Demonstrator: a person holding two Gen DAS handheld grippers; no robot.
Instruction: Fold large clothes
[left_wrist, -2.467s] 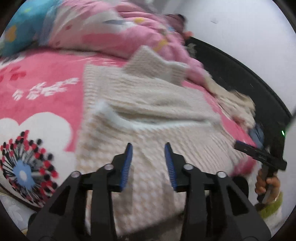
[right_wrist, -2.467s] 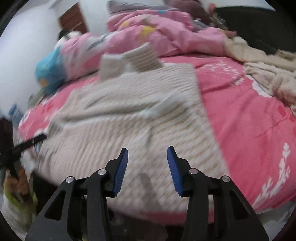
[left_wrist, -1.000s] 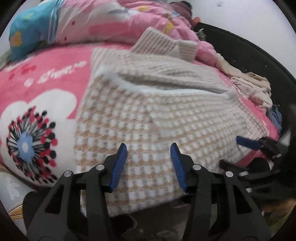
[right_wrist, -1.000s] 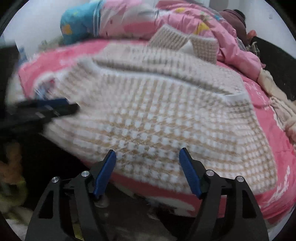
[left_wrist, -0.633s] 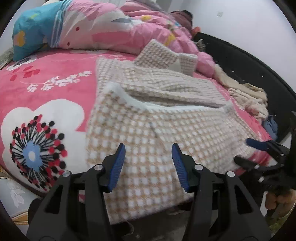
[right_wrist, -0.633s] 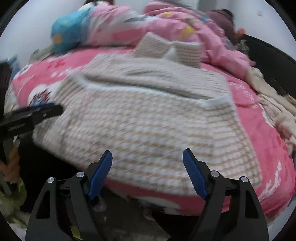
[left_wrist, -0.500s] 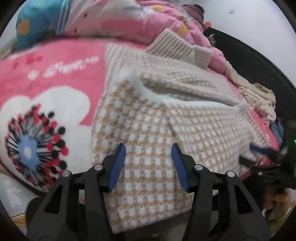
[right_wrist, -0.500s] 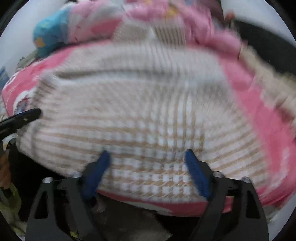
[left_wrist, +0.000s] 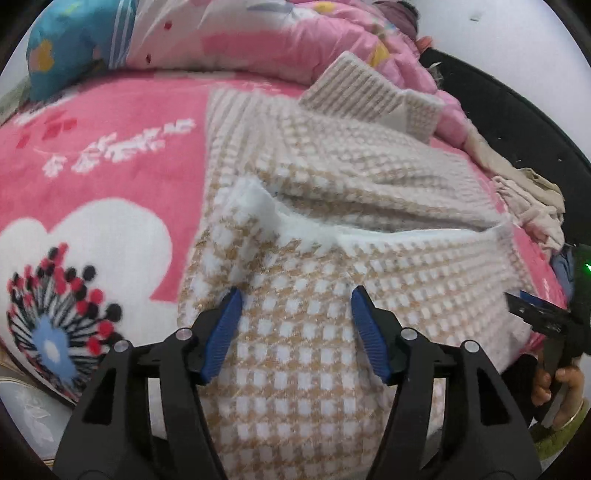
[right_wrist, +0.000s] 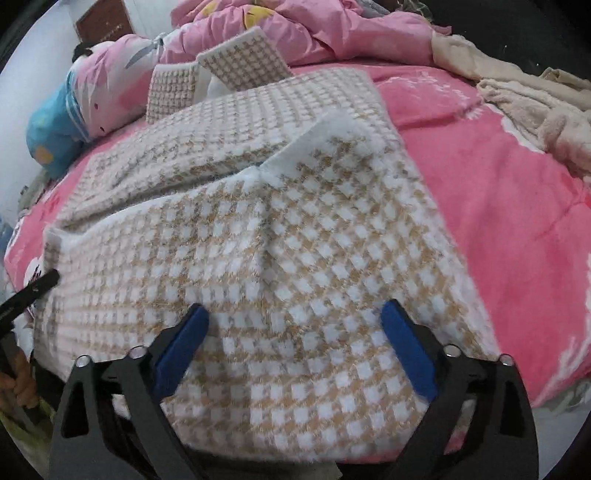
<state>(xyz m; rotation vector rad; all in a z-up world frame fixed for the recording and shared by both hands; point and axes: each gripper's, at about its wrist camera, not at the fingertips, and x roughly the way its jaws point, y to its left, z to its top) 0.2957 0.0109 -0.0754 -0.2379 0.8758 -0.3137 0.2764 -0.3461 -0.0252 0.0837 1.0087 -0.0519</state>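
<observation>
From your left wrist camera, your left gripper (left_wrist: 295, 321) hangs over the near edge of the beige-and-white checked garment (left_wrist: 332, 266), which lies spread on the pink bed cover (left_wrist: 110, 158) and drapes over the bed's near side. Its jaws are opening, the blue pads (left_wrist: 221, 336) apart over the knit with nothing pinched between them; the cloth only shows through the gap. A white folded-over edge (left_wrist: 280, 218) of the garment crosses just beyond the fingertips. Farther back two checked pieces (left_wrist: 369, 92) of the same knit stand against the pink quilt (left_wrist: 288, 40), and a blue pillow (left_wrist: 55, 48) sits at the upper left. At the right edge you see your right gripper (left_wrist: 535, 314) in your hand (left_wrist: 557, 387), near the garment's right border, with cream clothes (left_wrist: 528, 199) heaped beyond. From your right wrist camera, your right gripper (right_wrist: 295, 339) hovers above the garment (right_wrist: 295, 240) near the bed's edge, its jaws opening and standing very wide, the blue pads (right_wrist: 406, 350) clear of the fabric as far as you can tell and gripping nothing. The white folded edge (right_wrist: 317, 144) runs diagonally ahead. Pink cover (right_wrist: 498, 203) lies bare to the right, cream clothes (right_wrist: 535, 99) at the far right, and the tip of your left gripper (right_wrist: 33, 288) pokes in at the left, beside the garment's border.
</observation>
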